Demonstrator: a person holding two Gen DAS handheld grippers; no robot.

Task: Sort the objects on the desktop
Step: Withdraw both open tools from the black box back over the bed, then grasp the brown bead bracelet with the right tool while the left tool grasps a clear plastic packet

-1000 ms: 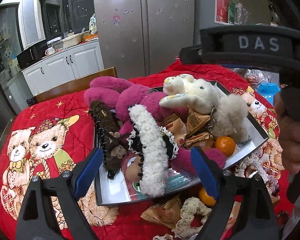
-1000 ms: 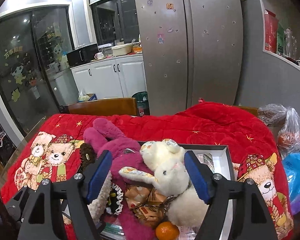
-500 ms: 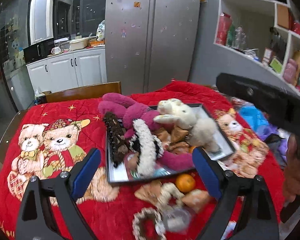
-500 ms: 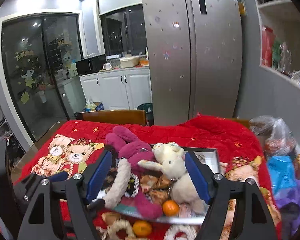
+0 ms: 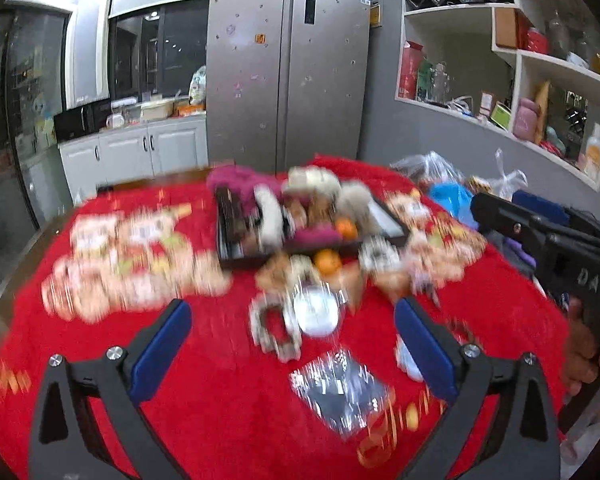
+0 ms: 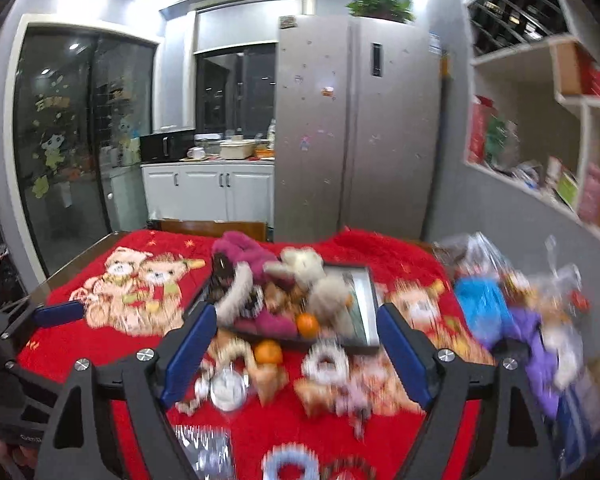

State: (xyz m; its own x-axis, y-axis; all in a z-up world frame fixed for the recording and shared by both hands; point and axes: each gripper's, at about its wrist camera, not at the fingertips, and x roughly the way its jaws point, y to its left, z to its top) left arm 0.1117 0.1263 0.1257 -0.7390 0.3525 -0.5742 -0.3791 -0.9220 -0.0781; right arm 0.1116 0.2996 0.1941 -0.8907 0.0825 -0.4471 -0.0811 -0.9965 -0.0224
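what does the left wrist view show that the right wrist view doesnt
Only the left wrist view shows the right gripper's black body, marked DAS, and the hand holding it.

Only the right wrist view shows the sliding glass door, the ceiling lights and a pale blue ring at the near edge.

Both show the tray of plush toys, an orange in front of it, the red cloth and the fridge.

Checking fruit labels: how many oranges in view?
2. One orange sits in the tray, at its near edge; the other lies on the red cloth just before it. The toys may hide more.
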